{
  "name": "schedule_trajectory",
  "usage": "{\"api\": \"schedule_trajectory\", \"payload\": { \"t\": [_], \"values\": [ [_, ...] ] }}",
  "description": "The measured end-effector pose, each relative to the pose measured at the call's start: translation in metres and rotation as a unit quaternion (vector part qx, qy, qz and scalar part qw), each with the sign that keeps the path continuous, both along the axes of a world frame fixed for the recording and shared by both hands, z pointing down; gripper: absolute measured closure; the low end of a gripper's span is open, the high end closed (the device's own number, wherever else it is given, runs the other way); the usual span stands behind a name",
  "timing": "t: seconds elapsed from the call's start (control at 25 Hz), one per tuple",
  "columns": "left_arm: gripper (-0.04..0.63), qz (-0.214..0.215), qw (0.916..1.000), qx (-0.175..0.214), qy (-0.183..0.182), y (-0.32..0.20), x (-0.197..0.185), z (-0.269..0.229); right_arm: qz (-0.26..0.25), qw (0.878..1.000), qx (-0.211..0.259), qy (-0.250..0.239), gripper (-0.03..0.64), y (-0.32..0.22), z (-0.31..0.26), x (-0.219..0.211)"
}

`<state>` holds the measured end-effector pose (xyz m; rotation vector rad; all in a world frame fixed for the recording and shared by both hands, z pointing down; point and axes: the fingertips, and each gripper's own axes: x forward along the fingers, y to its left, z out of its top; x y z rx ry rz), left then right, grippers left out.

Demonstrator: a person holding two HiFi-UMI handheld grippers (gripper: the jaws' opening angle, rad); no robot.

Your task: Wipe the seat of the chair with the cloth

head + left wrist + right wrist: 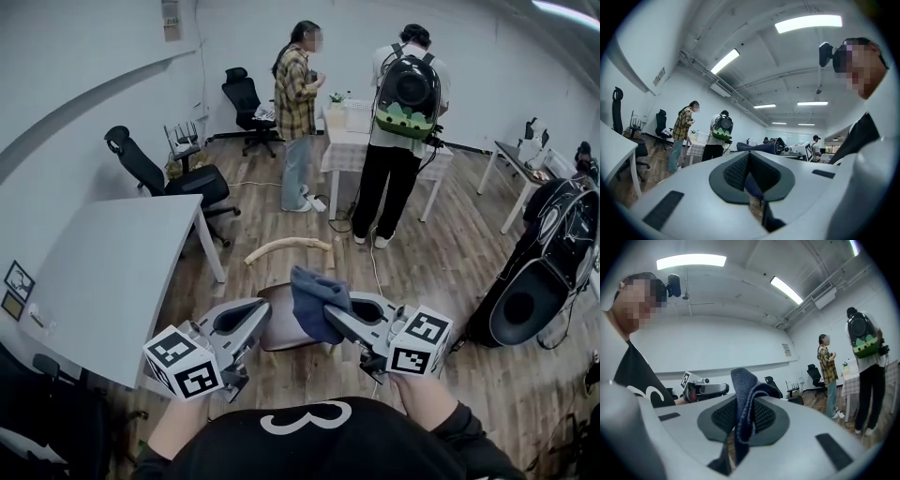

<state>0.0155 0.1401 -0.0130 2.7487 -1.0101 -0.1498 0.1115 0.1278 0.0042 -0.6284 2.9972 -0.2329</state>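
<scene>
In the head view a small brown chair seat (278,330) lies low between my two grippers. The dark blue cloth (315,302) bunches up over its right part, and my right gripper (334,321) is shut on it. The right gripper view shows the cloth (744,399) sticking up from the closed jaws of that gripper (743,417). My left gripper (255,317) hovers at the seat's left edge, jaws shut with nothing held. In the left gripper view its jaws (749,163) meet, and the right gripper (790,148) with the cloth (754,146) shows beyond.
A white table (112,272) stands close on the left, with black office chairs (178,178) behind it. Two people (352,122) stand at a far table. A curved wooden piece (286,247) lies on the floor ahead. A large black bag (544,272) sits at the right.
</scene>
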Motion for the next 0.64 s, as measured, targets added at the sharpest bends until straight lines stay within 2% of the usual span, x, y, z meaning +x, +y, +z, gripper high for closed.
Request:
{"api": "schedule_trajectory", "payload": {
  "t": [0.24, 0.64],
  "values": [
    [0.583, -0.018, 0.9998, 0.002, -0.001, -0.011, 0.018, -0.005, -0.002, 1.0, 0.007, -0.013, 0.566, -0.012, -0.007, 0.026],
    [0.583, -0.017, 0.9998, 0.007, -0.001, -0.019, 0.049, -0.005, -0.008, 1.0, 0.005, -0.014, 0.566, -0.02, -0.004, 0.051]
  ]
}}
